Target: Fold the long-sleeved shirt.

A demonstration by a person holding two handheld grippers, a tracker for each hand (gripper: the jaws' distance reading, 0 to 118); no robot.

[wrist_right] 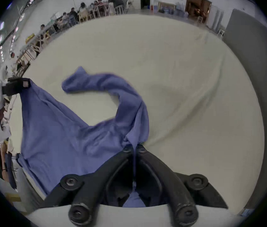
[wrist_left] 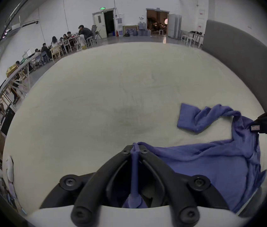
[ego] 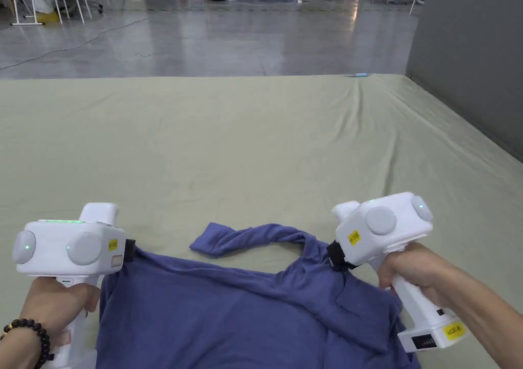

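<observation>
— Where's our shirt [ego: 245,309]?
— On the green-covered desk [ego: 255,145], one sleeve [ego: 240,237] lying out ahead.
— And our claws?
— Left claw [wrist_left: 135,148] and right claw [wrist_right: 134,148] each pinch its cloth.

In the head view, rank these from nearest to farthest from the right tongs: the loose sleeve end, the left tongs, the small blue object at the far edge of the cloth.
From the right tongs:
1. Loose sleeve end, lying to their left.
2. Left tongs, further left, at the shirt's other corner.
3. Small blue object, far ahead at the cloth's back edge.

Plain blue shirt [ego: 245,314], olive sheet [ego: 255,140]
</observation>
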